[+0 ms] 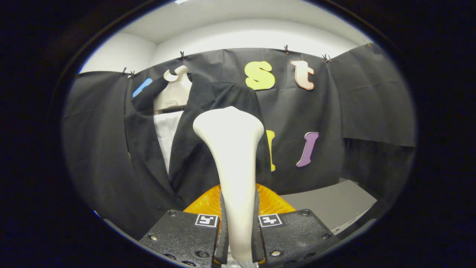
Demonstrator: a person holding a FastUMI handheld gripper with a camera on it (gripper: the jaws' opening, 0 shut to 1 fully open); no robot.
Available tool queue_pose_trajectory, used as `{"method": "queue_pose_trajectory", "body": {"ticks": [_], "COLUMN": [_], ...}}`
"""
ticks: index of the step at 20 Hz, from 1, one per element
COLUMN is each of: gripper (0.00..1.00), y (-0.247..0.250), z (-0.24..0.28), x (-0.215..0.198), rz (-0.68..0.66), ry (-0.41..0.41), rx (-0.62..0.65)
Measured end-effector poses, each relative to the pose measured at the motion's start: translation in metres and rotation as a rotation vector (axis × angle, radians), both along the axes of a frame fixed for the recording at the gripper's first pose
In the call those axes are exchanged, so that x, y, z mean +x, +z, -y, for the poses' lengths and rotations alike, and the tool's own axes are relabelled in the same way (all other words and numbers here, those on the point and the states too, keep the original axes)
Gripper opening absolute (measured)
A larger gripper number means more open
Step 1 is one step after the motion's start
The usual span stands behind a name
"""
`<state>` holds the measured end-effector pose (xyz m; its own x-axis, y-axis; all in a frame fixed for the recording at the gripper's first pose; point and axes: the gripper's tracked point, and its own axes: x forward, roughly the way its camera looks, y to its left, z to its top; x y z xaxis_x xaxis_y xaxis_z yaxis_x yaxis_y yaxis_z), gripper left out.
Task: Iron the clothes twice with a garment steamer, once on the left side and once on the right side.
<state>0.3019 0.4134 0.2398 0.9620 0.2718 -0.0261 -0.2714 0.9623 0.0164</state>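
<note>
Here, gripper (pixel 238 238) clamped, both fingers pressed on white garment steamer (pixel 232 156) handle, head raised ahead. Beyond, dark jacket (pixel 193 149) over white shirt (pixel 166 137) on hanger (pixel 174 91), left of steamer. Grey table (pixel 327 204) bare to the right.

My claw (pixel 238 238) points forward and level, its two fingers (pixel 223 238) closed tight, one on each side of the slim neck of the steamer (pixel 232 149), which rises upright between them.
</note>
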Motion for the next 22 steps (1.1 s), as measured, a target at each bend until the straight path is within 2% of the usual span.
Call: {"method": "queue_pose_trajectory", "body": {"ticks": [8,12,22], "gripper": [0.27,0.27,0.27], "y": [0.012,0.003,-0.01], "z": [-0.028,-0.037,-0.036], "x": [0.012,0.021,0.028], "rz": [0.033,0.022,0.006], "ry": [-0.037,-0.051,-0.077], "rx": [-0.016,-0.039,-0.075]}}
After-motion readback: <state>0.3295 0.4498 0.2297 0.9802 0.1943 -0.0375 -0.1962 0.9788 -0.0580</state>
